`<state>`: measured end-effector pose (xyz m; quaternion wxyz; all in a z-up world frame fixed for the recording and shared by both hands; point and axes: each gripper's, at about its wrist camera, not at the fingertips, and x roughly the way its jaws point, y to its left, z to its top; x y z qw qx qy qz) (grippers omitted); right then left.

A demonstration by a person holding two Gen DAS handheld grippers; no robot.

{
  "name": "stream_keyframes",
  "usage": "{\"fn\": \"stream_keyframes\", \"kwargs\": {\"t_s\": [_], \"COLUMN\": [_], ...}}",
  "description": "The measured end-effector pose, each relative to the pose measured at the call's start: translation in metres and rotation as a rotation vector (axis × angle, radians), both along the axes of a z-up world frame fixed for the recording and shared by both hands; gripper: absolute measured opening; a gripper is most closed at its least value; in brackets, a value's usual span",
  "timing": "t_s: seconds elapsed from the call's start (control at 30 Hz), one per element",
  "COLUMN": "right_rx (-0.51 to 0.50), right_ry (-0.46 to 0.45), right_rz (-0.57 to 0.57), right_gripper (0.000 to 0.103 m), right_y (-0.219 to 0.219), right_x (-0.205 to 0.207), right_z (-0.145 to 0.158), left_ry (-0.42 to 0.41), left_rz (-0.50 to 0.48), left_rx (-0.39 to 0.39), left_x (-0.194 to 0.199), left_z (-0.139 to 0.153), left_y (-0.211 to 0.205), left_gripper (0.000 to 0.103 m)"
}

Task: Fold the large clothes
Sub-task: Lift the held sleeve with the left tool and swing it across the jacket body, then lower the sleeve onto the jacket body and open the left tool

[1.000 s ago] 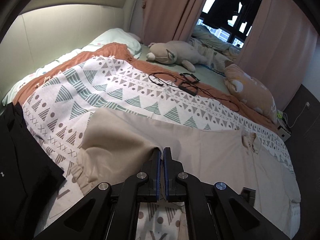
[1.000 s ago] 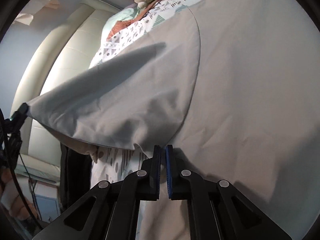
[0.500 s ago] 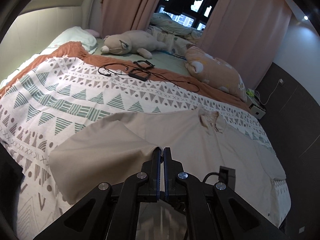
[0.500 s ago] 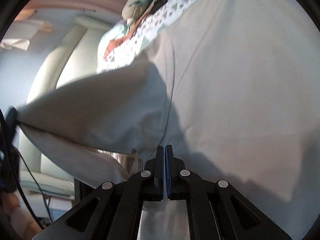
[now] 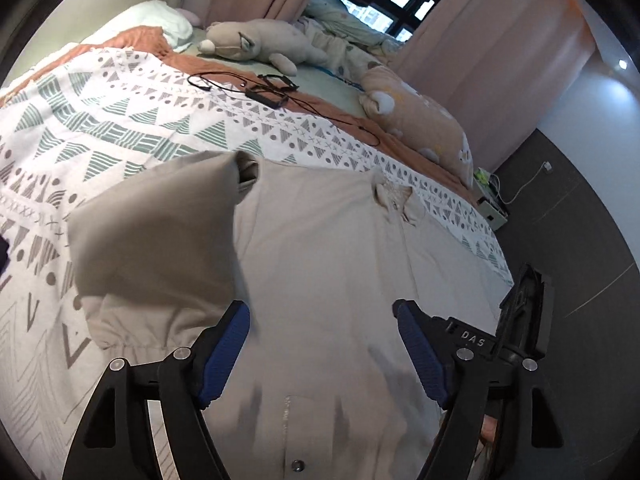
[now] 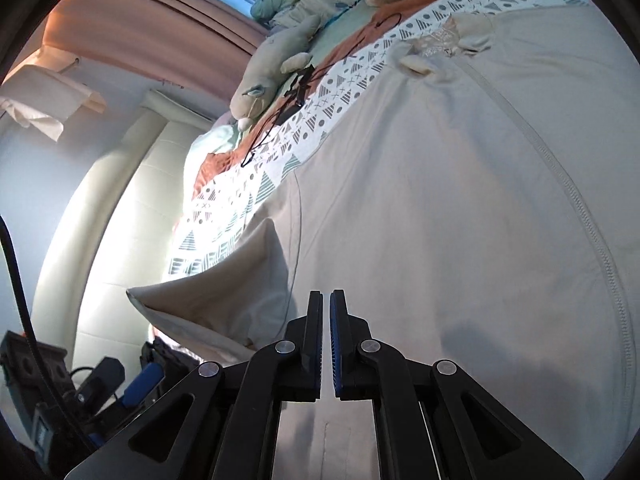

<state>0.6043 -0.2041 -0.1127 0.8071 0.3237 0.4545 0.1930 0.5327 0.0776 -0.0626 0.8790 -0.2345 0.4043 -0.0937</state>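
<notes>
while the beige jacket (image 5: 328,248) lies spread on the patterned bed cover (image 5: 120,120), one sleeve (image 5: 160,232) folded over its body, the left hand-held gripper (image 5: 322,332) has just opened its jaws wide above it, nothing between them. the right hand-held gripper (image 6: 326,316) stays pressed together, holding nothing.

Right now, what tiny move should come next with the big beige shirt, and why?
Probably draw the left gripper back. Its fingers have just been opening, with nothing between them, and the folded-over sleeve lies loose on the beige shirt. The right gripper is shut, with no cloth visibly pinched, so the other side looks like the next fold.
</notes>
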Motion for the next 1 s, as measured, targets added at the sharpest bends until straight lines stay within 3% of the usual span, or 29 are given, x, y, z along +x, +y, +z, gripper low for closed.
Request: {"fn": "stream_keyframes", "kwargs": {"t_s": [0.2, 0.23, 0.27, 0.33, 0.5, 0.73, 0.83, 0.97, 1.0], "right_rx": [0.007, 0.003, -0.002, -0.013, -0.043, -0.026, -0.016, -0.013, -0.011], "right_ry": [-0.036, -0.038, -0.04, -0.054, -0.041, 0.001, 0.008, 0.019, 0.025], "right_rz": [0.14, 0.166, 0.181, 0.187, 0.184, 0.116, 0.094, 0.08, 0.076], "right_gripper": [0.008, 0.019, 0.036, 0.047, 0.047, 0.047, 0.047, 0.047, 0.047], "right_y": [0.036, 0.045, 0.052, 0.059, 0.062, 0.046, 0.04, 0.034, 0.033], "right_x": [-0.004, -0.005, -0.006, -0.011, -0.011, 0.0, 0.001, 0.001, 0.001], "right_z": [0.005, 0.005, 0.004, 0.005, -0.001, -0.01, -0.011, -0.013, -0.012], "left_ry": [0.017, 0.028, 0.047, 0.091, 0.214, 0.335, 0.363, 0.386, 0.388], "left_rz": [0.18, 0.203, 0.225, 0.265, 0.342, 0.337, 0.332, 0.273, 0.265], "left_rx": [0.053, 0.064, 0.074, 0.075, 0.04, 0.02, 0.12, 0.167, 0.169], "left_x": [-0.04, -0.04, -0.042, -0.046, -0.042, -0.02, -0.009, 0.006, 0.008], "left_z": [-0.008, -0.011, -0.017, -0.032, -0.079, -0.127, -0.13, -0.123, -0.12], "left_y": [0.055, 0.062, 0.07, 0.087, 0.115, 0.11, 0.096, 0.078, 0.076], "left_gripper": [0.077, 0.077, 0.077, 0.077, 0.077, 0.077, 0.077, 0.023, 0.02]}}
